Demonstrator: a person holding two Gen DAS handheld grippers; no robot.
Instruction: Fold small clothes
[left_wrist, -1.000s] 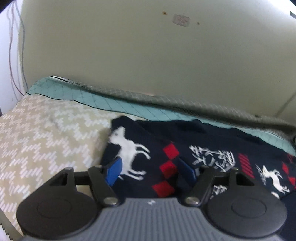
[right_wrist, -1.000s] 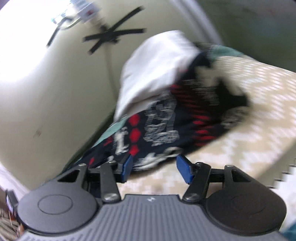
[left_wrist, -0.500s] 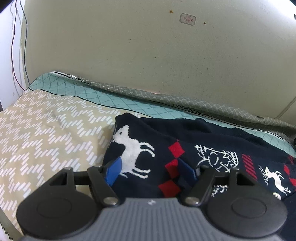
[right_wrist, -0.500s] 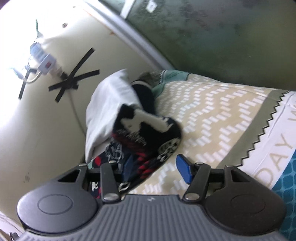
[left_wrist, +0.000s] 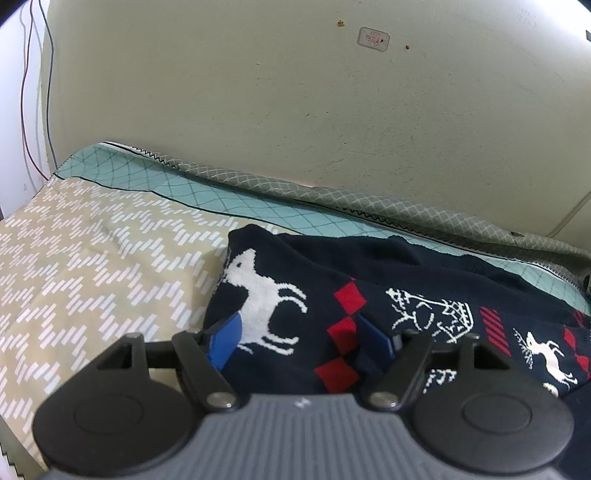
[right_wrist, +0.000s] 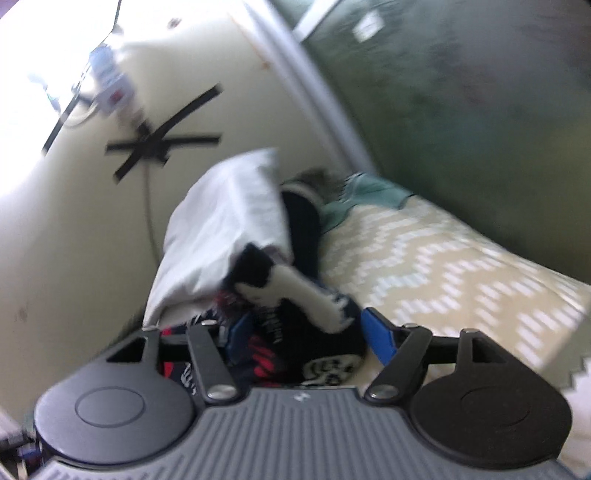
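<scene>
A navy knit sweater (left_wrist: 369, 280) with white reindeer and red diamonds lies on the bed near the wall. My left gripper (left_wrist: 299, 338) is open, its blue pads (left_wrist: 223, 338) standing either side of the sweater's near edge at the left end. In the blurred right wrist view the sweater's other end (right_wrist: 295, 325) is bunched between the open fingers of my right gripper (right_wrist: 308, 332), just below a white pillow (right_wrist: 225, 229). I cannot tell whether either gripper touches the cloth.
The bed has a beige zigzag-pattern sheet (left_wrist: 85, 266) with a teal lattice border (left_wrist: 258, 203) against the cream wall (left_wrist: 295, 110). Black tape and a power strip (right_wrist: 110, 85) hang on the wall above the pillow. A dark green wall (right_wrist: 461, 92) runs along the bed's far side.
The left gripper has barely moved over the sweater's left end. The right view swung and closed in on the sweater's bunched end by the pillow. Both stayed open.
</scene>
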